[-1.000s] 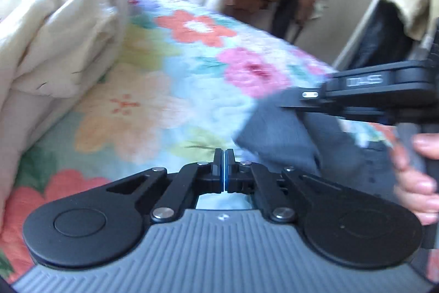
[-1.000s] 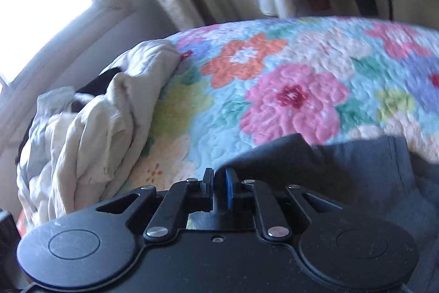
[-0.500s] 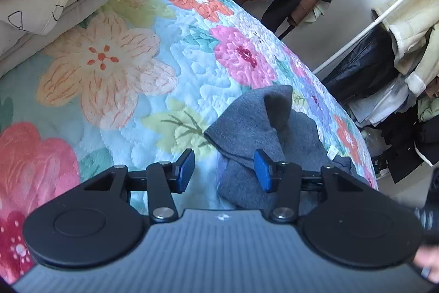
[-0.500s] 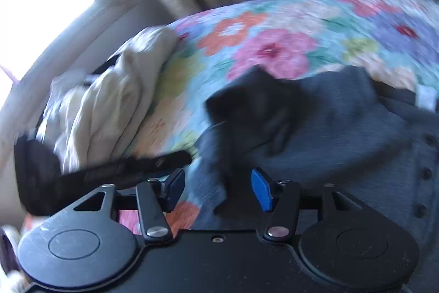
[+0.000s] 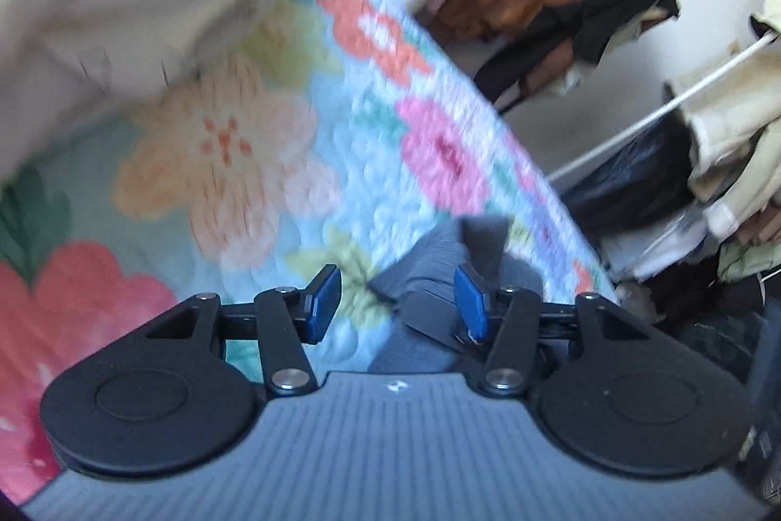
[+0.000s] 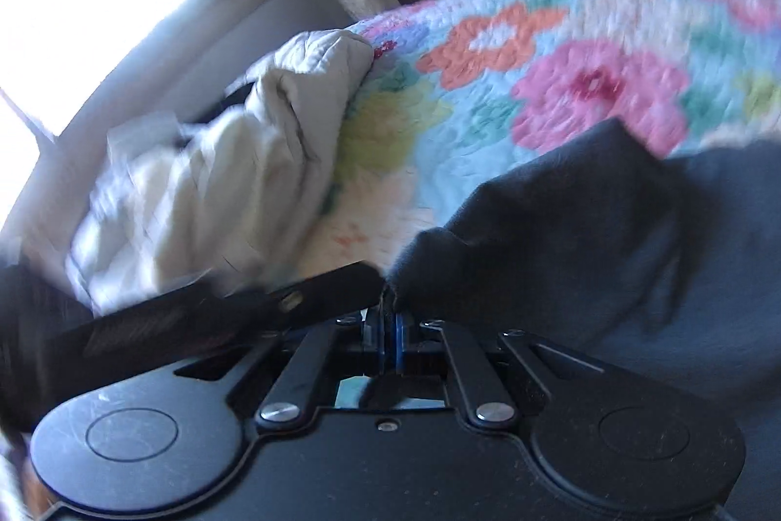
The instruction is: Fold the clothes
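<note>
On the floral quilt (image 6: pixel 610 32), 1 grey garment (image 6: pixel 610 218), right gripper (image 6: pixel 385 321) pinching it.

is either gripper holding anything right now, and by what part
The right gripper is shut on the edge of the grey garment. The left gripper holds nothing; its jaws are opening.

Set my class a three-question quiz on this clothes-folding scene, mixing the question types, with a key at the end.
1. True or false: the right claw is shut on an edge of the grey garment.
2. What pattern does the quilt have? A stripes, B flowers, C checks.
3. What colour are that claw's pads?
Key: 1 true; 2 B; 3 blue.
</note>
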The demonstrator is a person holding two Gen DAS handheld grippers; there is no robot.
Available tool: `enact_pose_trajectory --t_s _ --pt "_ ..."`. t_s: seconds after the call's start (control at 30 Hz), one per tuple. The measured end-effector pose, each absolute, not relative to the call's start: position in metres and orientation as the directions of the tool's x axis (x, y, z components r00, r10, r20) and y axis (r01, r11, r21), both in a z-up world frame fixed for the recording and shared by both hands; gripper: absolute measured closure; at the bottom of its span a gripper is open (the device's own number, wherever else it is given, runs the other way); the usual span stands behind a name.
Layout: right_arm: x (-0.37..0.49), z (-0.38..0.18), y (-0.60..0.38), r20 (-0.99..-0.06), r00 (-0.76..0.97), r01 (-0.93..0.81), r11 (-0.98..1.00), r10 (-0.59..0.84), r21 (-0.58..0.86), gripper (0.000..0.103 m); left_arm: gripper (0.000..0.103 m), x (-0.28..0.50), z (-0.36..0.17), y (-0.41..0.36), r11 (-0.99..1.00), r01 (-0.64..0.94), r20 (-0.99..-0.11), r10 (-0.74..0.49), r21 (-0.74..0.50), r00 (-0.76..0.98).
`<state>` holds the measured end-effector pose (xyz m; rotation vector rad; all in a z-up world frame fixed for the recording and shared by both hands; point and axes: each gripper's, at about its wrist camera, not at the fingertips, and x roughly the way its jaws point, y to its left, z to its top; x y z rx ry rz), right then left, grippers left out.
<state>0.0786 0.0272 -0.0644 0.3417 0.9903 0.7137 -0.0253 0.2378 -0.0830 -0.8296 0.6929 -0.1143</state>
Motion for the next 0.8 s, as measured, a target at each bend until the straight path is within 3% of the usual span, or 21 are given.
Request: enact_pose_trajectory --t_s 0.2,0.33,0.4,0.43,0.5,0.63,0.8 --pt "0.083 -0.072 0.055 -0.699 0.277 -0.379 0.743 0.659 0.551 0.092 0.049 -0.035 -0.066 0.243 0.787 -0.212 -0.615 -0.252 -0.58 0.747" --pt "0.087 -0.081 0.03 -0.629 0.274 -0.254 0.685 0.728 0.683 0.086 0.048 -0.039 -0.072 0.249 0.752 -0.233 -0.62 -0.281 -0.617 0.732" --pt "0.08 -0.075 0.01 -0.595 0.287 -0.227 0.657 0.751 0.719 0.068 0.045 -0.04 -0.072 0.248 0.741 -0.219 -0.613 -0.31 -0.635 0.727" --pt "0.074 -0.071 -0.001 -0.587 0.3 -0.228 0.654 0.752 0.722 0.064 0.045 -0.04 -0.071 0.246 0.747 -0.204 -0.608 -0.316 -0.633 0.729" --pt "0.056 -0.059 -0.024 -0.592 0.331 -0.26 0.674 0.735 0.691 0.053 0.045 -0.041 -0.069 0.236 0.766 -0.169 -0.599 -0.324 -0.62 0.732" --pt "0.014 -0.036 -0.079 -0.657 0.366 -0.291 0.751 0.659 0.592 0.052 0.045 -0.032 -0.072 0.206 0.819 -0.099 -0.624 -0.346 -0.565 0.7" --pt "-0.036 -0.01 -0.167 -0.742 0.535 -0.243 0.915 0.403 0.322 0.042 0.052 -0.03 -0.08 0.164 0.95 -0.051 -0.738 -0.204 -0.307 0.644"
